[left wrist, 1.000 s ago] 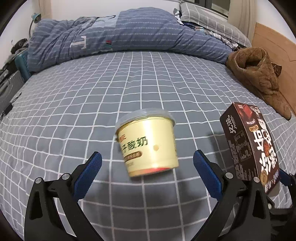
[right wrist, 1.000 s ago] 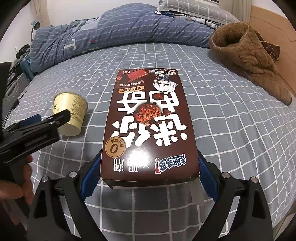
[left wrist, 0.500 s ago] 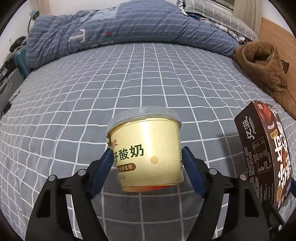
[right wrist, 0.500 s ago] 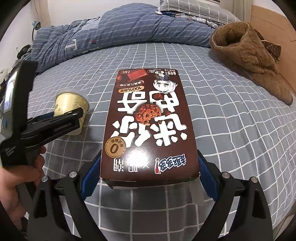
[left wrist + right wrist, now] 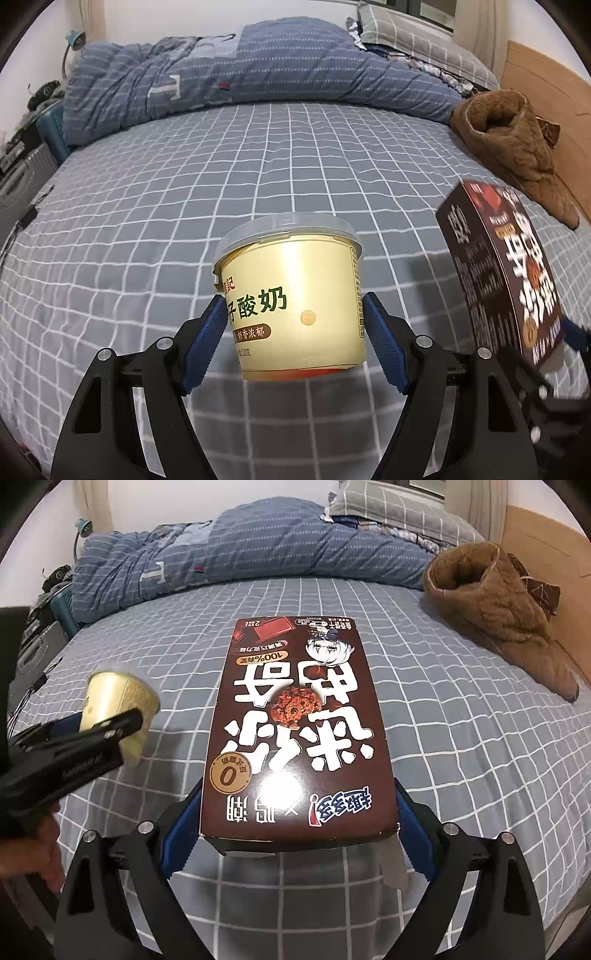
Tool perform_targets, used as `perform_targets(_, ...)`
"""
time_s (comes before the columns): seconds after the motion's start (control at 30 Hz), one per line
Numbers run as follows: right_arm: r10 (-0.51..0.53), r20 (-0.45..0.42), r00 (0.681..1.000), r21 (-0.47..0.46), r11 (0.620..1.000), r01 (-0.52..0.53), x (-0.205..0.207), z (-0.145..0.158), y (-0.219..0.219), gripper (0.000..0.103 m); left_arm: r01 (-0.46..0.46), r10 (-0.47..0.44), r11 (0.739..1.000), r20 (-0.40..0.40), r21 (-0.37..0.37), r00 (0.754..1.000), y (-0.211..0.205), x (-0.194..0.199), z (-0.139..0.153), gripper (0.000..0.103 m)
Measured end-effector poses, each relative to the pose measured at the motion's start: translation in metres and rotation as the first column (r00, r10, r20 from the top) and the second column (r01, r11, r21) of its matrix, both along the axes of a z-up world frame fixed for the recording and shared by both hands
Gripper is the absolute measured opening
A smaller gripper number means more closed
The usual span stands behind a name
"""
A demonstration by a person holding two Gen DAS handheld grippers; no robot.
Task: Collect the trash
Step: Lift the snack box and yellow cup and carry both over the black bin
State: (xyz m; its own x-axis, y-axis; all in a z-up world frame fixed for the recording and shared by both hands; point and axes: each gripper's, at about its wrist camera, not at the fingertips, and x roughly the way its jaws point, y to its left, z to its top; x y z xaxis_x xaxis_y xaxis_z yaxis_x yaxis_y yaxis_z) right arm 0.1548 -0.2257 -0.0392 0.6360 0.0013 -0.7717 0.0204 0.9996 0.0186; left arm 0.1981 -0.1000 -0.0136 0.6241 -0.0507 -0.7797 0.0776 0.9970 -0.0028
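Yellow cup: a lidded yogurt cup (image 5: 291, 299) sits clamped between the blue pads of the left gripper (image 5: 293, 325), held clear of the bed (image 5: 184, 177) near its front edge.
Just changed: a second ago this cup stood on the checked sheet with the left jaws wide on either side of it; they have since closed onto its wall and the cup now hangs above its own shadow.
Meaning for the task: a judgement, but the second piece of trash looks picked up, so both hands are loaded and a bin would be the next stop.
Brown box: a chocolate snack box (image 5: 295, 738) is gripped across its near end by the right gripper (image 5: 299, 823), lying flat along the fingers over the middle of the bed, as it did a second ago.
Left view only: the cup's label, its clear lid and both pads pressed on its sides; the box shows only edge-on at the right.
Right view only: the box's printed top face, a hand (image 5: 33, 853) on the left gripper's handle, and the cup seen blurred from the side.
Not trash: a brown fleece jacket (image 5: 498, 616) lies at the bed's right edge; a blue quilt (image 5: 258, 70) is bunched along the far edge.
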Motion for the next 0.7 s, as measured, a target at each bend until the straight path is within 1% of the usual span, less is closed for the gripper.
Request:
perform_targets(0.17,0.018,0.013,1.000,-0.009,1.000,-0.018,-0.021,0.014,0.015,0.088,0.007,-0.008,1.000,-0.011,-0.007,1.000,0.014,-0.031,0.006,0.073)
perform_targets(0.37,0.015,0.014,1.000,-0.007,1.000,-0.015,-0.049,0.029,0.023,0.088,0.012,-0.013,1.000,-0.028,-0.016,1.000,0.022,-0.066,0.009,0.073)
perform_targets(0.47,0.010,0.016,1.000,0.005,1.000,-0.010,-0.065,0.037,0.025,0.088,0.012,-0.013,1.000,-0.024,-0.020,1.000,0.025,-0.083,0.017,0.073)
perform_targets(0.7,0.005,0.028,1.000,0.000,1.000,-0.005,-0.095,0.054,0.031,0.088,0.010,-0.011,1.000,-0.012,-0.027,1.000,0.035,-0.121,0.037,0.073)
